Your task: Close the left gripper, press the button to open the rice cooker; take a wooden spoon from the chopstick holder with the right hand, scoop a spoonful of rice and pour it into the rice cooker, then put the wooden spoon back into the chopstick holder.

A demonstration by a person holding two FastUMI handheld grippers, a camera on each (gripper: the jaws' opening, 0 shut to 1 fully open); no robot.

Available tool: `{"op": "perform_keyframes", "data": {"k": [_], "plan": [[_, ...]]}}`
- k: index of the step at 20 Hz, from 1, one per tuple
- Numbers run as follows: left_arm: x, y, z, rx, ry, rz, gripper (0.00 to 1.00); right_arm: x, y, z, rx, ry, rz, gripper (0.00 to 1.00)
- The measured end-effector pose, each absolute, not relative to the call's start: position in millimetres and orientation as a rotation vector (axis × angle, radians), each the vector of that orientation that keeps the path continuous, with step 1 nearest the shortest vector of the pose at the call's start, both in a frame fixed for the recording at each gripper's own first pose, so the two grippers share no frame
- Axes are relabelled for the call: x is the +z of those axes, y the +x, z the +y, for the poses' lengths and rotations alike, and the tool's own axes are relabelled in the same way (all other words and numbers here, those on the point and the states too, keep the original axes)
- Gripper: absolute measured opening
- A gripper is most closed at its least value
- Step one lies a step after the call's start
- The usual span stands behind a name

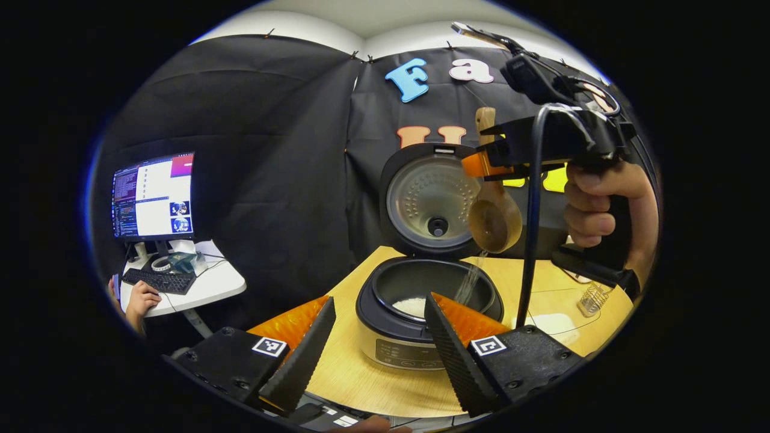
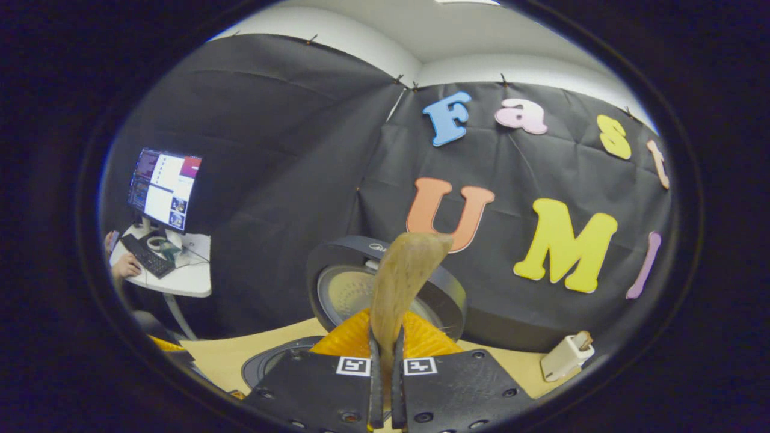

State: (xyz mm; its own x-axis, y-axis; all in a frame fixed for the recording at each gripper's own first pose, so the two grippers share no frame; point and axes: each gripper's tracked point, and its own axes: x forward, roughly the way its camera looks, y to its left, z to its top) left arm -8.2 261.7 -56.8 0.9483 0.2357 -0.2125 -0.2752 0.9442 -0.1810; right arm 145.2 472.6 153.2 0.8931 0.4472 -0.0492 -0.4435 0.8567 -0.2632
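Note:
The rice cooker (image 1: 421,325) stands on the wooden table with its lid (image 1: 428,204) raised. White rice lies in its pot. My left gripper (image 1: 379,355) is open just in front of the cooker, with nothing between its fingers. Above the pot's right side, a hand holds my right gripper (image 1: 484,162), which is shut on the wooden spoon (image 1: 494,222). The spoon's bowl hangs tilted downward, and a stream of rice (image 1: 472,279) falls from it into the pot. In the right gripper view the spoon (image 2: 402,282) sticks up from the shut right gripper (image 2: 385,385), in front of the lid (image 2: 385,288).
A wire mesh holder (image 1: 592,297) stands on the table right of the cooker, next to a clear dish (image 1: 556,304). A small white object (image 2: 565,358) sits by the cloth wall. At far left, a desk holds a monitor (image 1: 153,195) and a person's hand rests on a keyboard (image 1: 159,281).

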Motion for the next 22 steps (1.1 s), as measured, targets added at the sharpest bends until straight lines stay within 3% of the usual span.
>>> {"op": "perform_keyframes", "data": {"k": [8, 22], "plan": [[-55, -8, 261, 0.256, -0.2, 0.194, 0.95, 157, 140, 463, 0.42, -0.326, -0.038, 0.05], [-38, -2, 233, 0.23, -0.183, 0.161, 0.95, 172, 154, 342, 0.316, -0.171, -0.02, 0.05]]}}
